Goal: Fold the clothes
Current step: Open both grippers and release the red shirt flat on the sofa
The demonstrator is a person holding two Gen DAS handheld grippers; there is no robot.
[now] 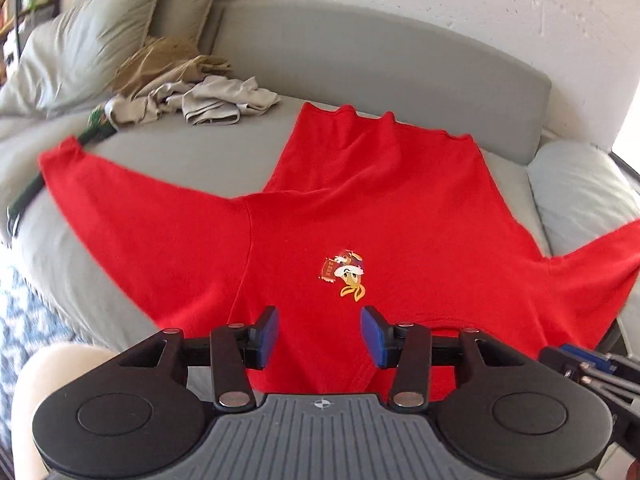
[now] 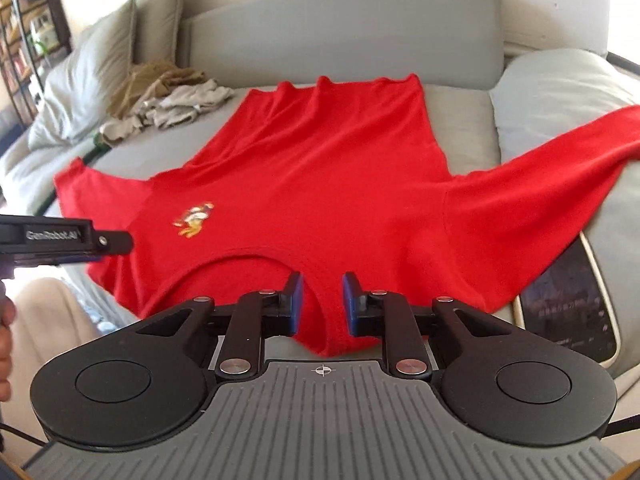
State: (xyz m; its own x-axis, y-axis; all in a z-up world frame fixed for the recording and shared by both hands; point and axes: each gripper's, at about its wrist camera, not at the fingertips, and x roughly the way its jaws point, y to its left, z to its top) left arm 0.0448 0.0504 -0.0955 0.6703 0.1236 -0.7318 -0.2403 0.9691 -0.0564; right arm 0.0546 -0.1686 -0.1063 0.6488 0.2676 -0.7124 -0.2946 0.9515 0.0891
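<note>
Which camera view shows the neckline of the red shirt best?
The right wrist view: the neckline of the red shirt curves openly there. In the left wrist view, the hand-held gripper mostly hides it.

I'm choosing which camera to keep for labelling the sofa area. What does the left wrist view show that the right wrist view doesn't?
Only the left wrist view shows the blue patterned rug beside the sofa.

Only the right wrist view shows the dark tablet lying beside the shirt's sleeve, and the bookshelf at far left.

Both show the red shirt spread flat with its cartoon print, the beige clothes pile, and grey cushions. The left gripper and right gripper are open.
</note>
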